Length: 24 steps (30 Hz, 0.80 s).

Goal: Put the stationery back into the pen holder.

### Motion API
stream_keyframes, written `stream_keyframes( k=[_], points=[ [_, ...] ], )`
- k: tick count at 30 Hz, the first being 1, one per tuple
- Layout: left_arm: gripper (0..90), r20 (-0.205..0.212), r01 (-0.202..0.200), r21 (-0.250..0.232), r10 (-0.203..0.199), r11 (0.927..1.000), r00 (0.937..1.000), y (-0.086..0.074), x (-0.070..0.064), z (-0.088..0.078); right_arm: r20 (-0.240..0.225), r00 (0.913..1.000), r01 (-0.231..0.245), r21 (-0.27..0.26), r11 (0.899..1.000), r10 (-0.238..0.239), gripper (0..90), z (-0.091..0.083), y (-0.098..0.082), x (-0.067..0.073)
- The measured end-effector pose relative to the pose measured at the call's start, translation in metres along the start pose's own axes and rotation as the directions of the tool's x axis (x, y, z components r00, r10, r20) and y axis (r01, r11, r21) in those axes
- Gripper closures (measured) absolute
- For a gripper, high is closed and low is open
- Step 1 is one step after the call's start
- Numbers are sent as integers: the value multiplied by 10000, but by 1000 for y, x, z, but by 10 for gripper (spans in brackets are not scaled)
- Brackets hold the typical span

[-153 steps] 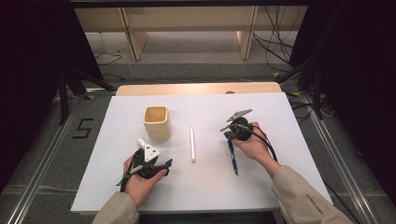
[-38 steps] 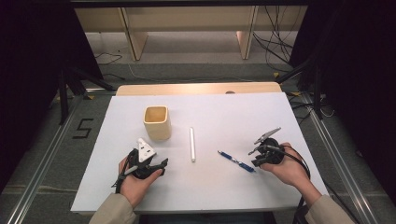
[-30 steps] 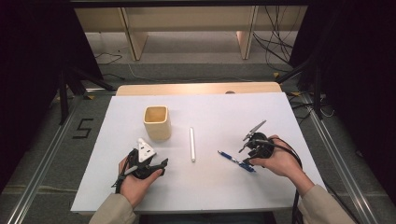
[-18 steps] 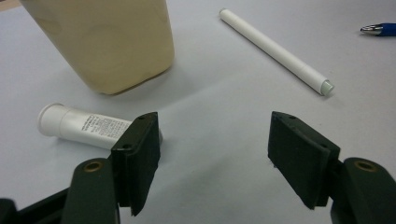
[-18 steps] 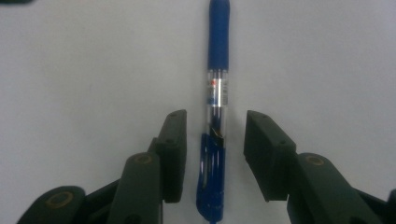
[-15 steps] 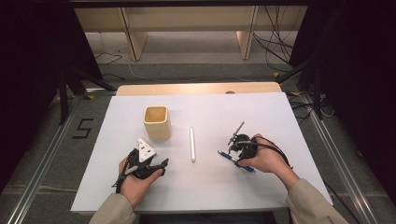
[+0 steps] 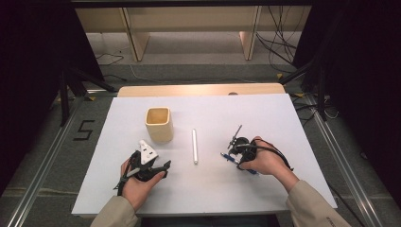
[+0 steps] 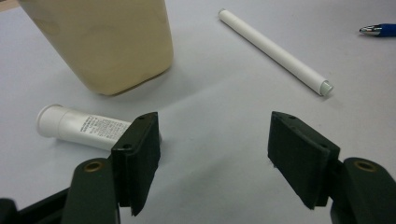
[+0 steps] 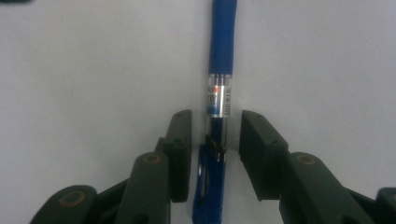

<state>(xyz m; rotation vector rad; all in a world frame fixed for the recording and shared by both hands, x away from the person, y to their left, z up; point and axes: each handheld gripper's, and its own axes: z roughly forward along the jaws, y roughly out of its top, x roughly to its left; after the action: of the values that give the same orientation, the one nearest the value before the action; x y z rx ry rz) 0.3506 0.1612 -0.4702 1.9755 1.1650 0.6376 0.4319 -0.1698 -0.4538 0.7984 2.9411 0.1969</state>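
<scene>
High view: the bench (image 7: pixel 283 113) carries a white sheet with bare room along its far and right edges. The cup (image 7: pixel 158 124) stands left of centre, well inside the sheet. The white stick (image 7: pixel 194 146) lies just right of it, pointing away from the person. The left gripper (image 7: pixel 150 166) rests near the front edge, with bare sheet between it and the stick. The right gripper (image 7: pixel 232 152) sits over the pen (image 7: pixel 229 158), right of the stick and apart from it. A "5" (image 7: pixel 83 130) is marked on the floor to the left.

Left gripper view: its fingers (image 8: pixel 135 161) stand released, wide apart, nothing between them. A white tube (image 8: pixel 79 128) with small print, too fine to read, lies beside the left finger, below the cup (image 8: pixel 107 42). The stick (image 8: pixel 275 51) and pen tip (image 8: pixel 376 30) lie farther off.

Right gripper view: the fingers (image 9: pixel 180 149) have just been closing and now straddle the blue pen (image 9: pixel 222 51) at its clip end. A narrow gap shows on each side, so they aren't yet clenched on it. The pen's silver band bears a label, unreadable.
</scene>
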Motion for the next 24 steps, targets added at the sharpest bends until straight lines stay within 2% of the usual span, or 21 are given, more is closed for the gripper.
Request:
stream_keyframes(
  k=[24],
  points=[
    [344,22,-16,19,16,10000,10000,0,0,0,-393,9988,-284,164,9995,290,764,1,2,-1]
  ],
)
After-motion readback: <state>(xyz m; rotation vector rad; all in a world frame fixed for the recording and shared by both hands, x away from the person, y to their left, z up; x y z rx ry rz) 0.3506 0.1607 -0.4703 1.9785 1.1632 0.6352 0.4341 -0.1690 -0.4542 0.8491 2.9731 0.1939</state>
